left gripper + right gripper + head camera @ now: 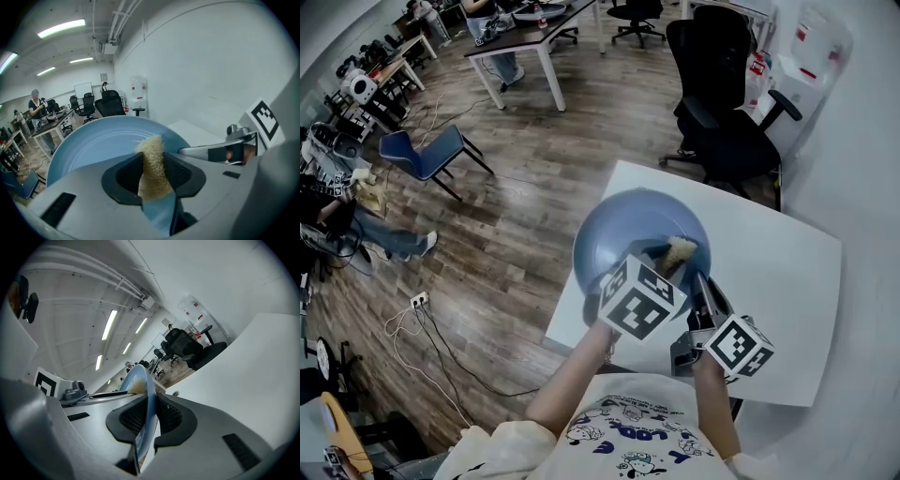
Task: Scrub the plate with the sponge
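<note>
In the head view, we see the blue plate (619, 234) lifted off the white table (787, 272) and tilted, over the table's left part. The left gripper (666, 258) reaches to its inner face with the sponge (681, 250), and the right gripper (701, 283) meets the plate's near rim. We judge that the scrubbing step is in hand.

In the left gripper view, the jaws are clenched on the sponge (152, 164), which stands upright between the two dark pads. Its free end seems to lie against the face of the plate (93, 145). The sponge is pale tan and coarse, with loose fibres, so we expect it to bend under pressure. The plate is round and smooth, light blue, with faint rings toward its middle. We can make out no dirt and no foam on it.

In the right gripper view, the plate (149, 394) shows edge-on, and its thin rim runs between the two pads, which grasp it from both sides. The sponge (136, 387) shows at the left of the plate's face.

For the next move, we think the left gripper must rub the sponge across the face with steady pressure. The right gripper must hold firm, because a grip on a thin rim could let the plate turn or slip.
</note>
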Demonstrator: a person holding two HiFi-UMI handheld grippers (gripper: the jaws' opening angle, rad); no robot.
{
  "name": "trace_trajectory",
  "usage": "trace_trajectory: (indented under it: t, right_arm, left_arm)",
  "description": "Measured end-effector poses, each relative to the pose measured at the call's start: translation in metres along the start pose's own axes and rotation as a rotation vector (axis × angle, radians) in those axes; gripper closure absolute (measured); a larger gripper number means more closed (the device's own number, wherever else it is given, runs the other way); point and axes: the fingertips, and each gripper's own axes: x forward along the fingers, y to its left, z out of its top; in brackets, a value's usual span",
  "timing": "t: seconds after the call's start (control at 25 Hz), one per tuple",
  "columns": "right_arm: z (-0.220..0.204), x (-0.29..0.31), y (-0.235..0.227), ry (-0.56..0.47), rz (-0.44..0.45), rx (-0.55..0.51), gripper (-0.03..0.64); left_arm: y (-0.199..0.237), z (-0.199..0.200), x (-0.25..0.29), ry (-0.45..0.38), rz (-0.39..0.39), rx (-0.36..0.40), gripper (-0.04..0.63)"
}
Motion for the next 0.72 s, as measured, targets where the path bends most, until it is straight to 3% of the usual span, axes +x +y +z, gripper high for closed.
trace_trajectory:
  t: [0.72]
  right_arm:
    - [-0.009, 0.0, 0.008, 0.021, 0.013, -0.005, 0.58]
  left_arm:
    - [0.031, -0.001, -0.013, -0.031, 0.059, -0.076, 0.454]
